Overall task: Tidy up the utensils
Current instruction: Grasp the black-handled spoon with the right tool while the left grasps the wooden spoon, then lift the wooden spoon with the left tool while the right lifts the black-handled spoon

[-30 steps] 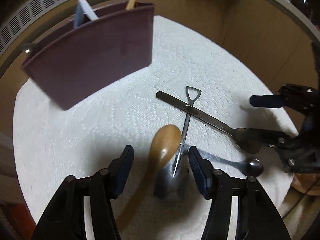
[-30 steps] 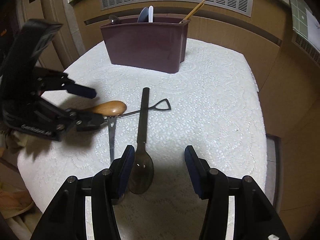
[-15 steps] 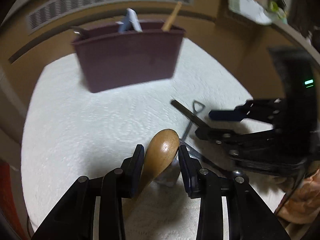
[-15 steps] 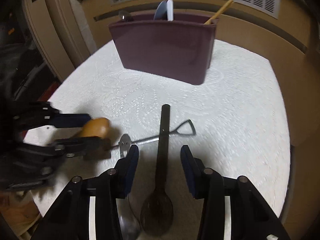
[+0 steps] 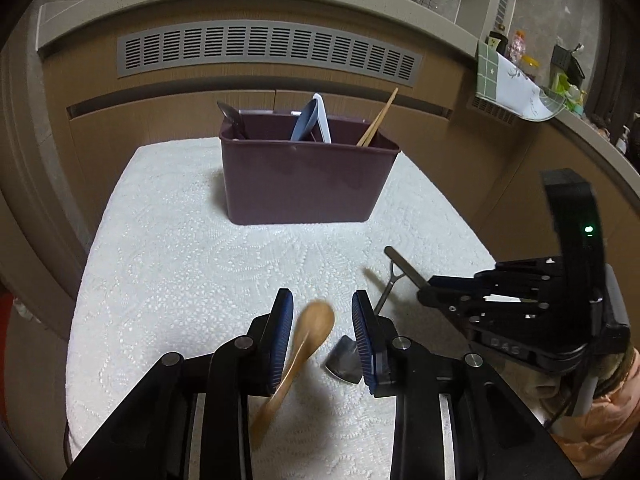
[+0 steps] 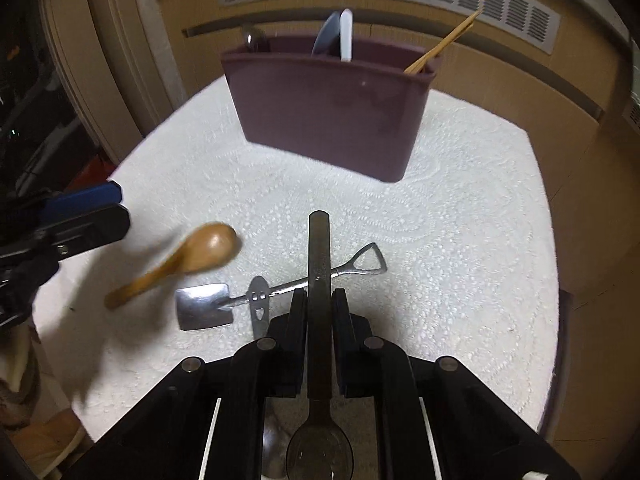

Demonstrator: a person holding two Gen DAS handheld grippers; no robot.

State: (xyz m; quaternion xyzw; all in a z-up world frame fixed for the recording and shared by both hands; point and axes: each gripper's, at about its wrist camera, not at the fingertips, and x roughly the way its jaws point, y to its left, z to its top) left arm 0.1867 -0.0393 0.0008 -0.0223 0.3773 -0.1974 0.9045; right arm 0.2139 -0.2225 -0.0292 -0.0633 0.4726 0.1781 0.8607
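My right gripper (image 6: pixel 318 312) has just closed onto the dark spoon (image 6: pixel 319 256); left gripper (image 5: pixel 322 334), narrowing, pads visibly off the blurred wooden spoon (image 5: pixel 308 334).

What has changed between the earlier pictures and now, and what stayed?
Both grippers' jaws have just been closing. The right gripper took hold of the dark spoon by its handle. The left gripper closed around the wooden spoon and rose, but the spoon, blurred, looks loose between its pads. The caddy and shovel spoon stayed put.
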